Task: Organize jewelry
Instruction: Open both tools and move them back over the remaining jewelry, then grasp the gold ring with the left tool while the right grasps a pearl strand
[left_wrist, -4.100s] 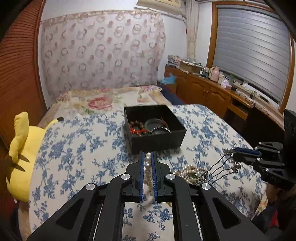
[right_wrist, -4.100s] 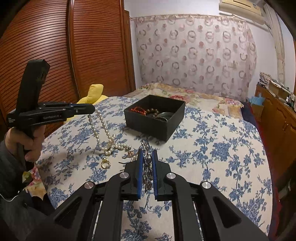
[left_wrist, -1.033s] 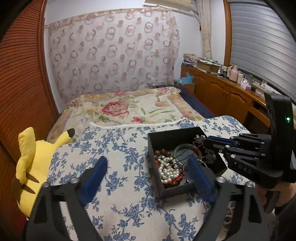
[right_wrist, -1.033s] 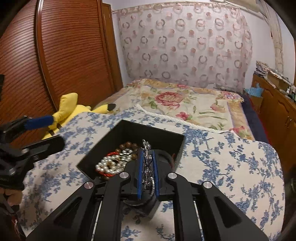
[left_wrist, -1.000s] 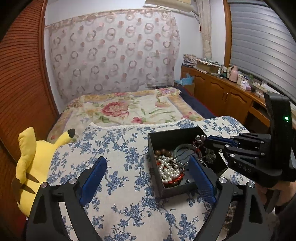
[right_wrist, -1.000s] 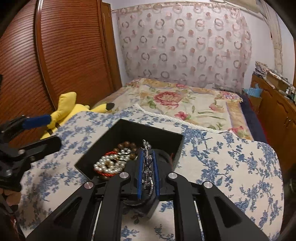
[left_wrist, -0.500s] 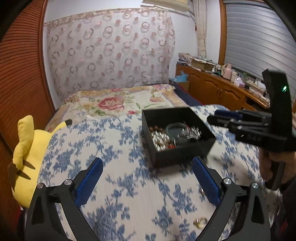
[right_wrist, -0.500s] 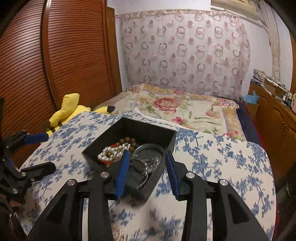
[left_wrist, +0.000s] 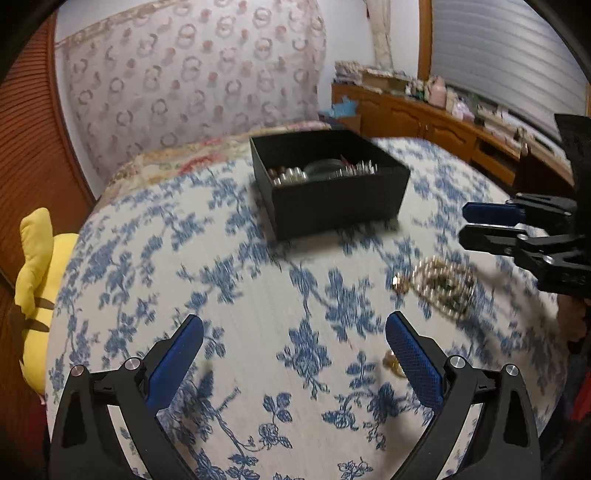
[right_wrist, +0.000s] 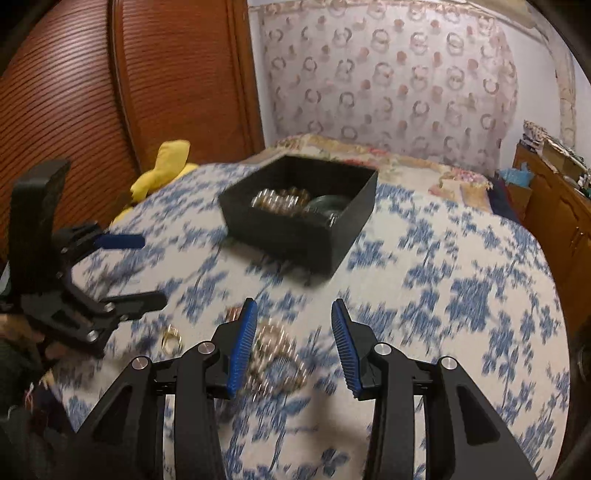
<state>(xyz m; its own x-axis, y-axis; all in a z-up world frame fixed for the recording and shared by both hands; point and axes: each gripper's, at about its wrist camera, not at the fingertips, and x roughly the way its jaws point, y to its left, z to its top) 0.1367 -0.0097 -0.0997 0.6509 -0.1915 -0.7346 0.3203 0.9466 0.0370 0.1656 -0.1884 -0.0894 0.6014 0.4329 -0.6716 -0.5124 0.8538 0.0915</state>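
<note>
Biggest risk from here imo: the beaded bracelet (right_wrist: 275, 360) on the blue floral bedspread (right_wrist: 461, 295) sits off-centre in the right gripper (right_wrist: 294, 347), so if the fingers close as they are, one pad lands on the beads, shoves the loop sideways or catches only one strand, and it slips out on the way to the black box (right_wrist: 299, 218). Both views are motion-blurred too, so lining up is guesswork. Right fingers are about half open with nothing gripped; the bracelet lies below and between them, hugging the left pad. Left gripper (left_wrist: 293, 356) is spread as wide as it goes, also empty. A small gold ring (left_wrist: 393, 363) sits right against its right finger, mostly outside the gap, so a close there would likely just knock it away. Another gold bit (right_wrist: 171, 338) lies left of the right fingers. The box sits well ahead of both pairs of fingers, already holding pearls and other pieces
</note>
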